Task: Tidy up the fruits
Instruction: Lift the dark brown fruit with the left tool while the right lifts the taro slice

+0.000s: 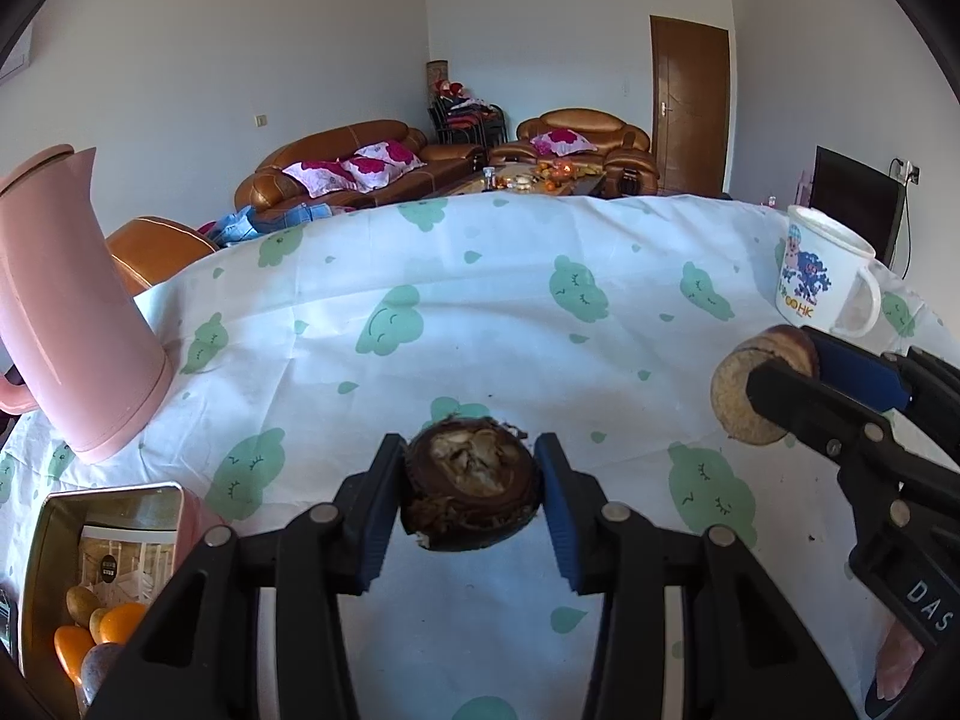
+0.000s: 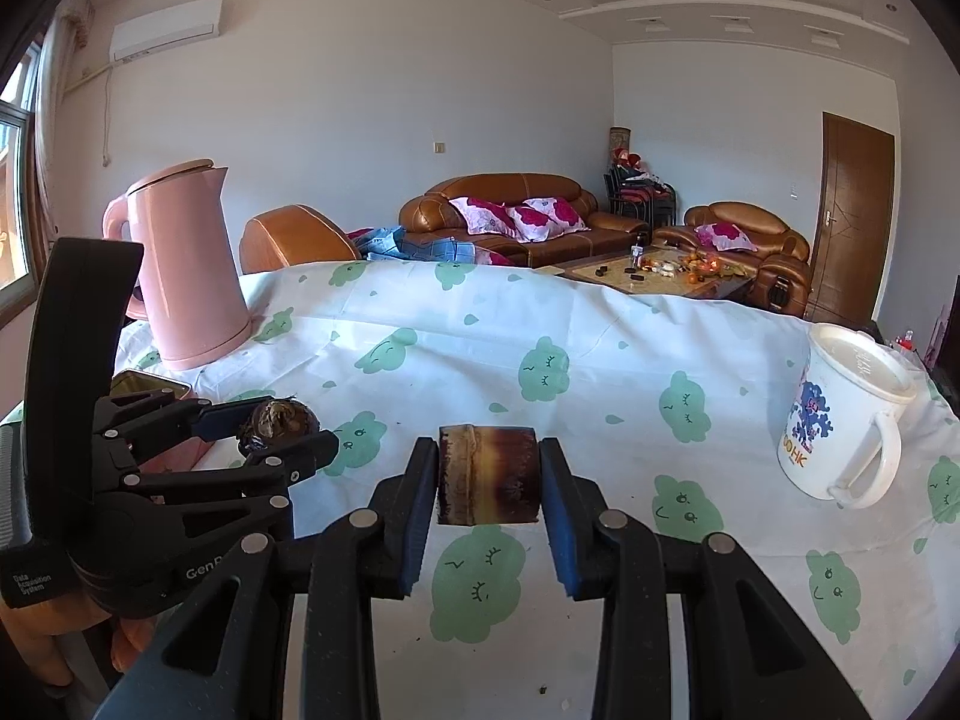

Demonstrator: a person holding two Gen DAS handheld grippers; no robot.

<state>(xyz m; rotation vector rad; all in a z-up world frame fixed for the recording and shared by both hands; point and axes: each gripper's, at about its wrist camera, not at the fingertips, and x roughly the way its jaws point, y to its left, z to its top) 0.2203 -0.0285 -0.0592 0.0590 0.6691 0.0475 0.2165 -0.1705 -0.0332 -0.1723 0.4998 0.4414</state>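
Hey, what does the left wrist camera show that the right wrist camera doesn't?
Only the left wrist view shows the fruits inside the metal tin: orange ones and a yellowish one, plus the dark screen at the far right. Only the right wrist view shows the window and the air conditioner. Both show the left tool shut on a rough brown piece, the right tool shut on a short cylindrical chunk, the pink kettle, the white mug and the cloud-print tablecloth.
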